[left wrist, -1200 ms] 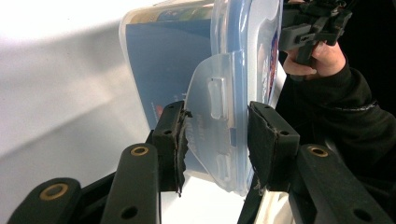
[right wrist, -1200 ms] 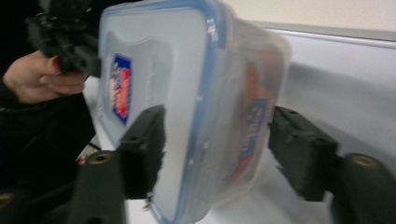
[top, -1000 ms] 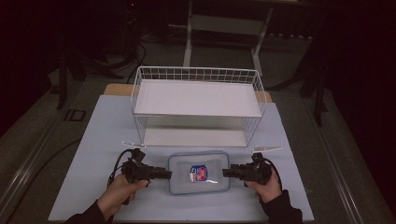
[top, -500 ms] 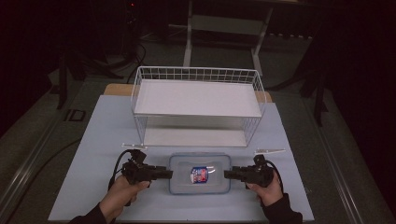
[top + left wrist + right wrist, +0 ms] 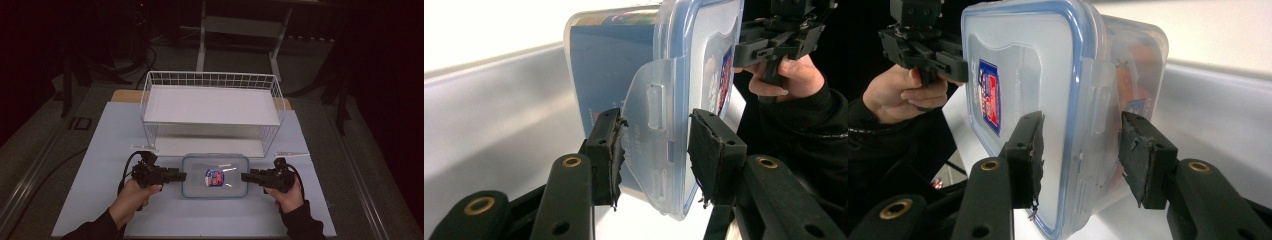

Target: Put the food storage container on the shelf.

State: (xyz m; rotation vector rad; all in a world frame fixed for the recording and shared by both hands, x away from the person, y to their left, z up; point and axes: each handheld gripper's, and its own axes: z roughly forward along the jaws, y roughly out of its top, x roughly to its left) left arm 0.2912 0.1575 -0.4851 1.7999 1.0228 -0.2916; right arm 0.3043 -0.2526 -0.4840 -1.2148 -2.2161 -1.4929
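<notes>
White wire rack (image 5: 211, 112) stands at 12 o'clock of the container (image 5: 215, 176), just behind it on the table (image 5: 100, 150). Left gripper (image 5: 181, 176) at the container's 9 o'clock, jaws clamped on the end latch flap (image 5: 651, 145). Right gripper (image 5: 245, 177) at 3 o'clock, jaws straddling the opposite latch; contact unclear. Since the earlier frame, container lies square to the rack, previously skewed.

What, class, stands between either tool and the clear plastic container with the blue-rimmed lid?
Nothing visible. The left tool straddles the side latch of the clear plastic container with the blue-rimmed lid, and the right tool straddles the opposite end. Beyond it, the white wire shelf rack has no visible obstacle before it.
</notes>
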